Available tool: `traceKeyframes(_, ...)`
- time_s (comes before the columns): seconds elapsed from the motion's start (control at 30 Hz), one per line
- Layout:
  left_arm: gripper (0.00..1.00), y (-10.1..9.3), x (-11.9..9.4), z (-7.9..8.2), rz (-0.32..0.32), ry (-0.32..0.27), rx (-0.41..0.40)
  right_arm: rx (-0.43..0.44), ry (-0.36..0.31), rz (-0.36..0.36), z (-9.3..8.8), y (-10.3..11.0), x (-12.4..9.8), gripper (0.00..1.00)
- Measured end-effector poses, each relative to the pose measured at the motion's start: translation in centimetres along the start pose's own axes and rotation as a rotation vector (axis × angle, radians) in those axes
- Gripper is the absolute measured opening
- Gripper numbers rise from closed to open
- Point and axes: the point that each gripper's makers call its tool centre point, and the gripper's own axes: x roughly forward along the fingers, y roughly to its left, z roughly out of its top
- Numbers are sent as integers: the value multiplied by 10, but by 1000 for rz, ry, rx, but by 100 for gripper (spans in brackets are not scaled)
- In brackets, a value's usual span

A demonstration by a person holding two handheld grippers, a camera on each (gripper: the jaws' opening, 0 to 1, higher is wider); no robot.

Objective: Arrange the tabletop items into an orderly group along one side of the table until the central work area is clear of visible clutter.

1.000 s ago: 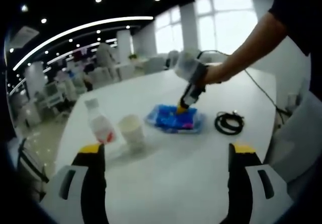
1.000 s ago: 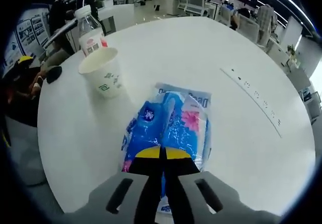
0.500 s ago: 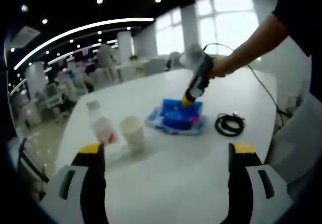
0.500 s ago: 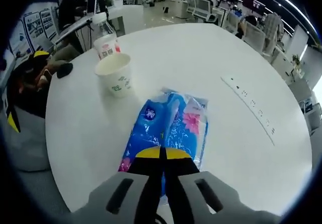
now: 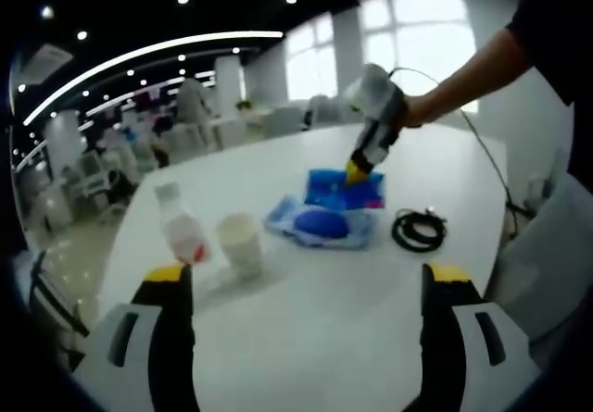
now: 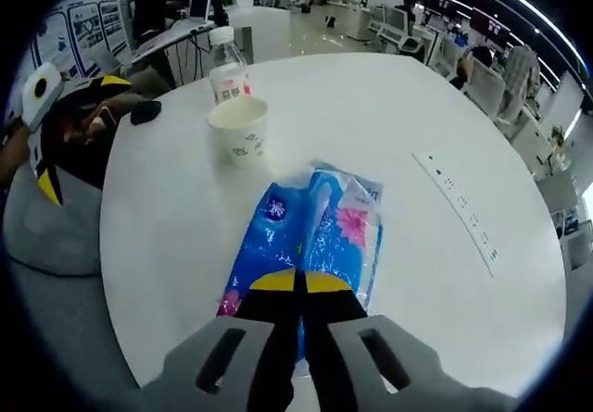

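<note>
Blue plastic tissue pack (image 6: 313, 236) is hanging limp and light from my right gripper (image 6: 298, 282), jaws pinched tight on one edge, while I am keeping my left gripper (image 5: 306, 278) spread wide, holding nothing.

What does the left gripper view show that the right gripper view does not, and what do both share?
Left gripper view: a coiled black cable on the table beside the pack, and the open left tongs.

Right gripper view: a strip of sockets set in the tabletop.

Both: the white table, water bottle, paper cup, and the blue tissue pack pinched by the right tongs.
</note>
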Motion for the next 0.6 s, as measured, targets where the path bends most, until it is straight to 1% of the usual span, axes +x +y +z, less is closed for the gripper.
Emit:
traceKeyframes(0.17, 100, 1, 0, -1, -3, 1, -2, -34, -13, 19, 0, 6, -9, 0)
traceKeyframes(0.33, 100, 2, 0, -1, -3, 0, -1, -107, -18, 30, -2, 8, -17, 0)
traceKeyframes(0.5, 100, 3, 0, -1, -1, -2, -2, -169, -11, 33, -10, 6, -23, 0)
traceKeyframes(0.6, 100, 3, -1, -1, 2, -4, -3, -207, -1, 35, -19, 3, -28, 0)
